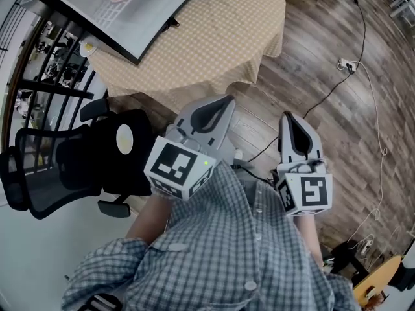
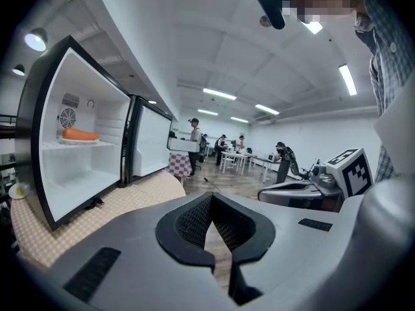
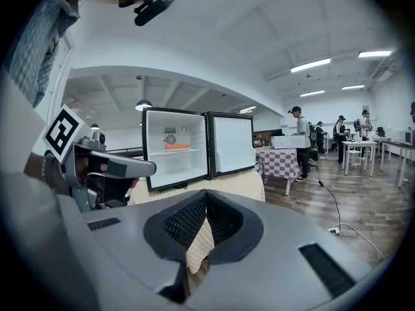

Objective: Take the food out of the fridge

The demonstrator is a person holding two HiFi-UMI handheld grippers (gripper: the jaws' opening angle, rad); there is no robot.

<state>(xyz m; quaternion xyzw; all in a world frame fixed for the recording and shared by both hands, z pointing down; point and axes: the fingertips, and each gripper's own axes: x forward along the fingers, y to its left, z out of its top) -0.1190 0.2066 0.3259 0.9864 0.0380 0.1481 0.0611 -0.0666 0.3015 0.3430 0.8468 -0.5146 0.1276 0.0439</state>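
Your food [image 3: 177, 147], a long orange piece, lies flat on the upper shelf [image 2: 97, 144] of the open fridge [image 3: 185, 168]; its long axis runs side to side along the shelf, across the opening; the fridge stands on the table [image 1: 214, 37], its door [image 3: 232, 144] swung wide to the right; your left gripper [image 1: 227, 98] and right gripper [image 1: 286, 115] point toward it, well apart from it; on each the fingers are pressed together with nothing between them
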